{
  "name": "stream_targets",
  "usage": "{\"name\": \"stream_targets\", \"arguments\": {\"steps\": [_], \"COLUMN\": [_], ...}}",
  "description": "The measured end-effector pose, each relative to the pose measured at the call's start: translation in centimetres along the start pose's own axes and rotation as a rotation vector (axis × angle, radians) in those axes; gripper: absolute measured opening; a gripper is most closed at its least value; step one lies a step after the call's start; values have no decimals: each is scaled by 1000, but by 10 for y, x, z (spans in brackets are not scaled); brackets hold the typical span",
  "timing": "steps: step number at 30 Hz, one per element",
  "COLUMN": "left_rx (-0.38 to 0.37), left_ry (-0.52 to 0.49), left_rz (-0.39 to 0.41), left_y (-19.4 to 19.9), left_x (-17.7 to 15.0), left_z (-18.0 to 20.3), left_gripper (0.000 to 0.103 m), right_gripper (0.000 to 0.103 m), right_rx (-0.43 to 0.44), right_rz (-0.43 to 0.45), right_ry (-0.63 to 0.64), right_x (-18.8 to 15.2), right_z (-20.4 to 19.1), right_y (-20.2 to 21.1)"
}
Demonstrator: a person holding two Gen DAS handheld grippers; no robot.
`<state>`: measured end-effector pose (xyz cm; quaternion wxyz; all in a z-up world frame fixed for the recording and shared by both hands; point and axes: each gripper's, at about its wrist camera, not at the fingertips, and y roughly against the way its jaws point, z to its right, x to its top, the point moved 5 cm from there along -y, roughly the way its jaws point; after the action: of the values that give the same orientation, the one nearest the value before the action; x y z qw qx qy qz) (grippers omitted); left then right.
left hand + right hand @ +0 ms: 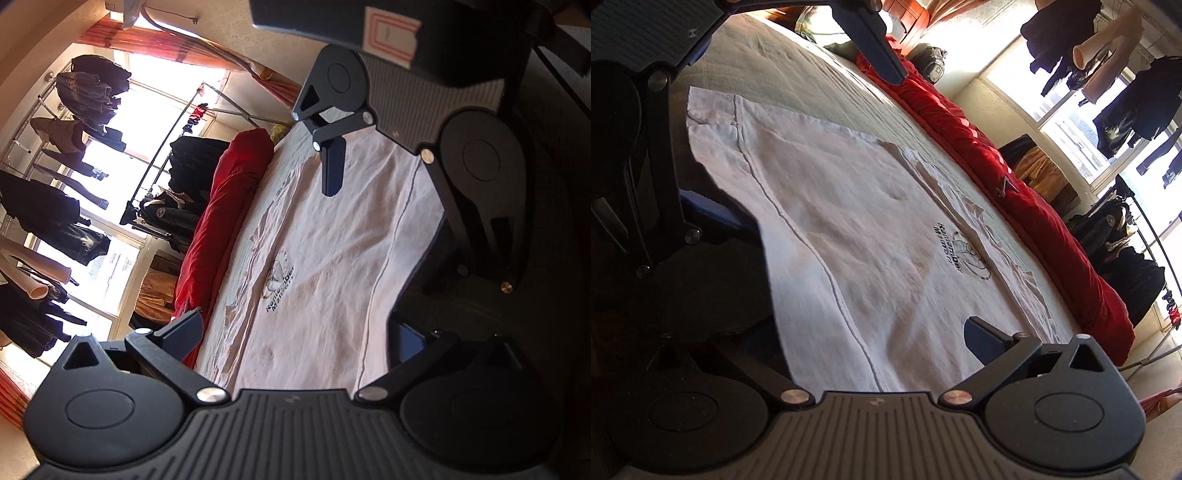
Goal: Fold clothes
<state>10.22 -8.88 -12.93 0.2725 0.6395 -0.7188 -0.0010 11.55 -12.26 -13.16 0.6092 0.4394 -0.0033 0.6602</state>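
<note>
White T-shirt [325, 251], printed side up, is laid flat and spread on the bed [798, 70]; no fold is seen. Hem edge lies between the parted fingers of left gripper [295, 339] and right gripper [857, 288]; nothing is clamped.

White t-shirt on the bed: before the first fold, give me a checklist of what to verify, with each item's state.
1. T-shirt spread flat on bed: ok, only light wrinkles.
2. Printed side up: ok, logo shows.
3. Left claw open over the near hem: ok.
4. Right claw open at the same hem: ok.
5. Either claw touching the cloth: cannot tell.
6. Red quilt clear of the shirt: ok, beside it.
</note>
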Motion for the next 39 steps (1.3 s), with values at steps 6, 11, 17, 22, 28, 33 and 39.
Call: {"name": "stream_targets", "arguments": {"steps": [6,11,17,22,28,33,39], "left_rx": [-22,-8,40,52,52,47,29], "left_ry": [11,26,31,32,41,53,118], "left_rz": [-12,-39,-93,-132,-154,-164,-176], "left_y": [-11,-25,-30,-25,-24,-27,-26], "left_x": [-2,-9,-25,-42,-53,-53,-58], "left_z": [8,8,-1,-4,-2,0,-5], "left_gripper": [103,103,103,103,103,103,103], "right_gripper": [103,103,103,103,103,103,103], "right_rx": [-93,-91,-79,-138,-207,-205,-147], "right_rz": [35,37,27,-18,-95,-120,-159], "right_ry": [11,-2,-20,0,-55,-125,-293], "right_x": [4,4,-1,-25,-60,-68,-77], "right_z": [10,13,12,15,34,36,50], "right_y": [6,6,1,-2,0,-6,-11]}}
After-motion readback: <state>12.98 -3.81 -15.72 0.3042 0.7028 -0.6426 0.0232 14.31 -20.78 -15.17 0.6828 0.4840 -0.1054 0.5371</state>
